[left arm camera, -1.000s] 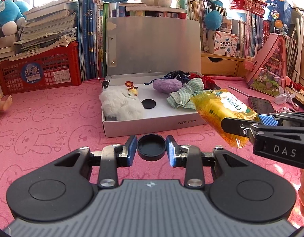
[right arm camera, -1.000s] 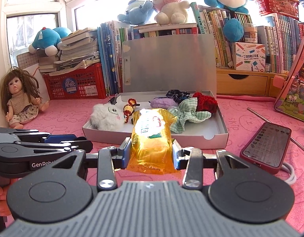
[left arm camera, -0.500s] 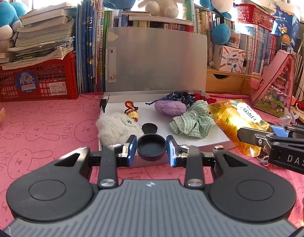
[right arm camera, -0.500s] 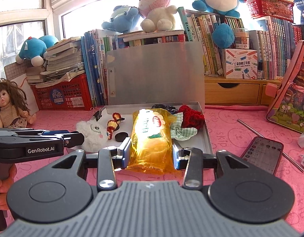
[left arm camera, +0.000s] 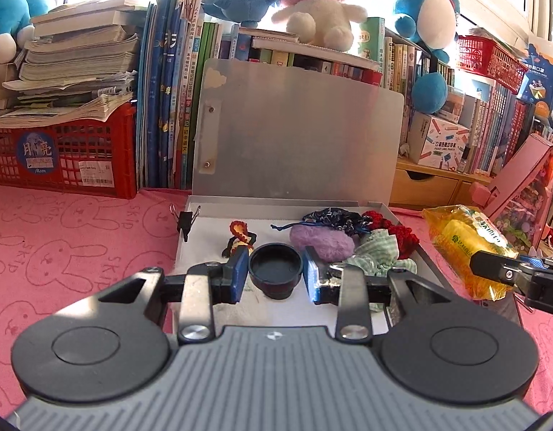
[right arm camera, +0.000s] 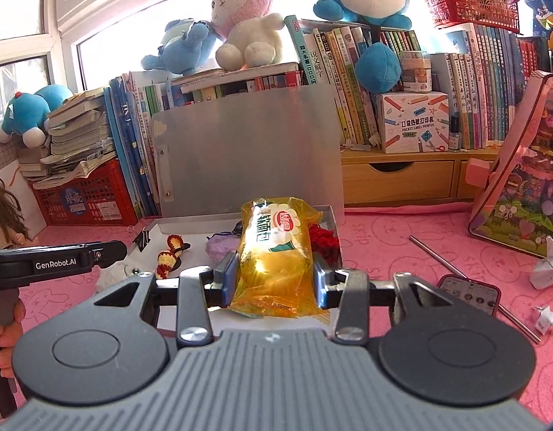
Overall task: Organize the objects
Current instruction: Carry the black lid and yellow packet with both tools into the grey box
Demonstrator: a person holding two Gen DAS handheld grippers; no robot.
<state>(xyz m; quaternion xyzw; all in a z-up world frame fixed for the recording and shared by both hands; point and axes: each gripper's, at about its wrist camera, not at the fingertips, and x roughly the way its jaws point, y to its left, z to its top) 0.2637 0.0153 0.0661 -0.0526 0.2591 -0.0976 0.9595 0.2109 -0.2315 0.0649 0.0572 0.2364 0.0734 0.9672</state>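
Observation:
My left gripper is shut on a small black round cap and hangs over the open grey box. The box holds a purple pouch, a green checked cloth, red and dark blue fabric pieces, a small red and yellow figure and a binder clip. My right gripper is shut on a yellow plastic snack bag, held above the box's front right part. The same bag shows at the right in the left wrist view. A white fluffy toy lies in the box, mostly hidden.
The box's grey lid stands upright against rows of books. A red crate with papers sits at the left, a pink toy house at the right. A phone, a metal rod and folded paper lie on the pink mat. A hand holds the left gripper's handle.
Both grippers have moved forward and a little up, from in front of the box to over it. Each keeps its grip, the cap in the left and the bag in the right.

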